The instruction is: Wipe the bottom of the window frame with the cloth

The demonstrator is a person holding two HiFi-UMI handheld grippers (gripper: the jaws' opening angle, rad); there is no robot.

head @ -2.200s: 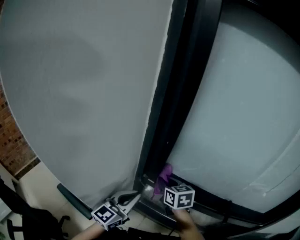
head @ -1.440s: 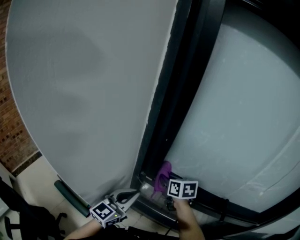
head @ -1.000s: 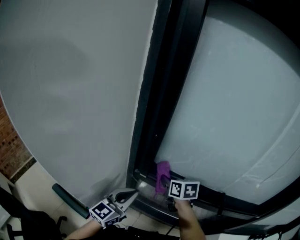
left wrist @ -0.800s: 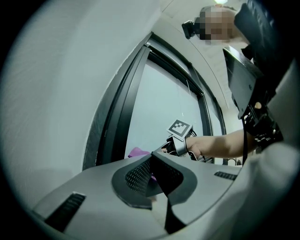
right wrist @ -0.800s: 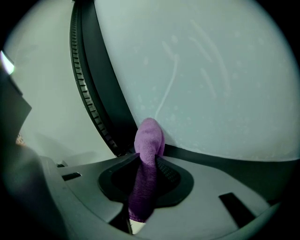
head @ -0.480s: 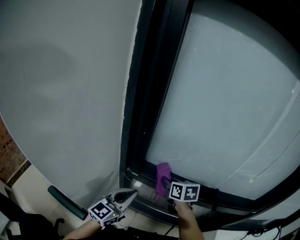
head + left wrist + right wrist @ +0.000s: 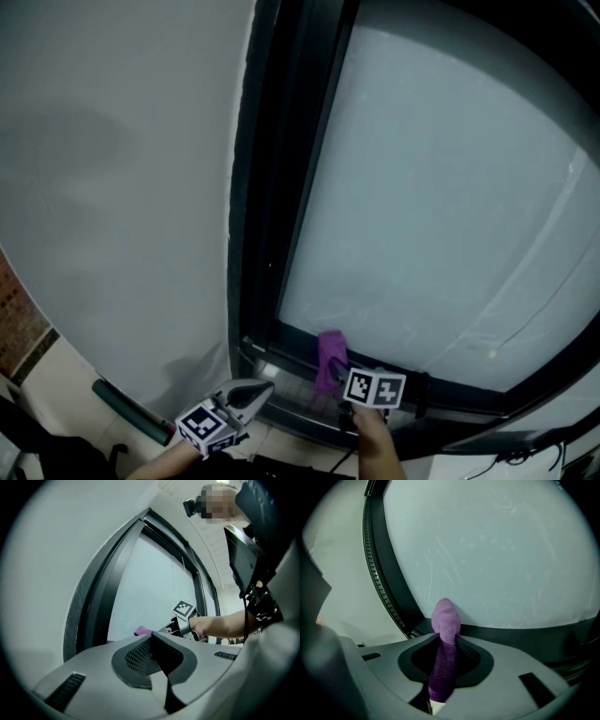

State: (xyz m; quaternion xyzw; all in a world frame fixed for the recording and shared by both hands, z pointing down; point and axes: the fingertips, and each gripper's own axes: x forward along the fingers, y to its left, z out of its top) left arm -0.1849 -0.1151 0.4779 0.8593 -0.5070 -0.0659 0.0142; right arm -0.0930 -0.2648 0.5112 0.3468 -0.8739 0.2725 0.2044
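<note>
Pinching the cloth, right hand-held gripper holds it against window frame.

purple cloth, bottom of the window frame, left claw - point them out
purple cloth (image 7: 445, 618), right gripper view, bunched tip above the claw
window frame (image 7: 520, 637), right gripper view, dark bottom rail
left claw (image 7: 265, 385), head view, its closed tips
</note>
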